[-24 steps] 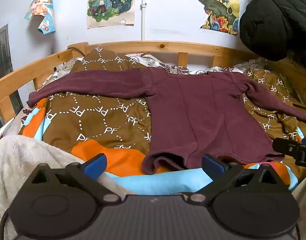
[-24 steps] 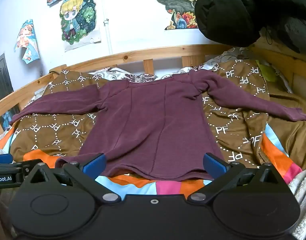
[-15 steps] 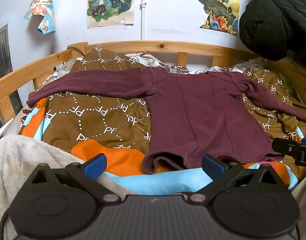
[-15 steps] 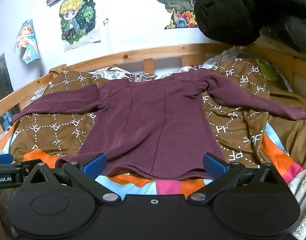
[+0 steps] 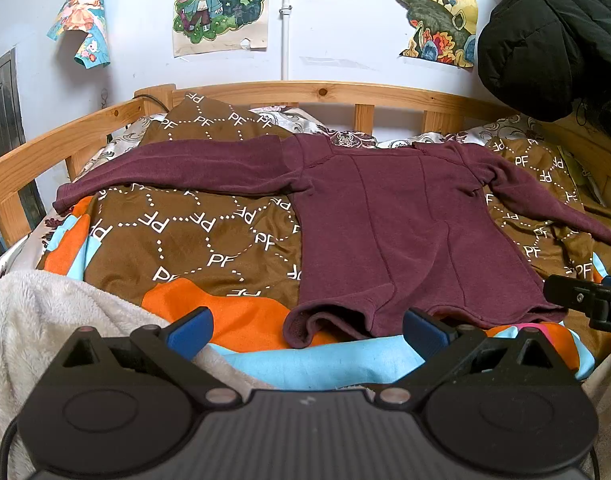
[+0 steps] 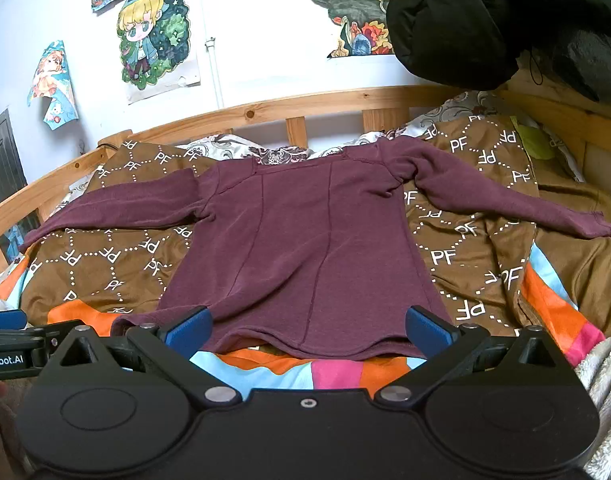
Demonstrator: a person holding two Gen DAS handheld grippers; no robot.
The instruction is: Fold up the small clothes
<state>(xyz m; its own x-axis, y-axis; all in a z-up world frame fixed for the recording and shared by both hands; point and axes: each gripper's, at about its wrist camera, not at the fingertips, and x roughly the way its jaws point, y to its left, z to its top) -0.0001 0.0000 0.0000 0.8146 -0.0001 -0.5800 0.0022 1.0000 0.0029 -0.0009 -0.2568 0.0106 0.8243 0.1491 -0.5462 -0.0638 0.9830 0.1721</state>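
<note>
A maroon long-sleeved top (image 5: 405, 224) lies spread flat on the bed, sleeves out to both sides, hem toward me; it also shows in the right wrist view (image 6: 305, 240). Its left hem corner (image 5: 301, 326) is curled up. My left gripper (image 5: 307, 328) is open and empty, just short of that hem corner. My right gripper (image 6: 309, 330) is open and empty, just short of the hem's middle. The right gripper's tip shows at the right edge of the left wrist view (image 5: 585, 300).
A brown patterned quilt (image 5: 193, 232) with orange and blue patches covers the bed. A wooden bed rail (image 5: 345, 94) runs around the back and sides. A white fleece blanket (image 5: 45, 312) lies front left. A black jacket (image 5: 553, 32) hangs at the back right.
</note>
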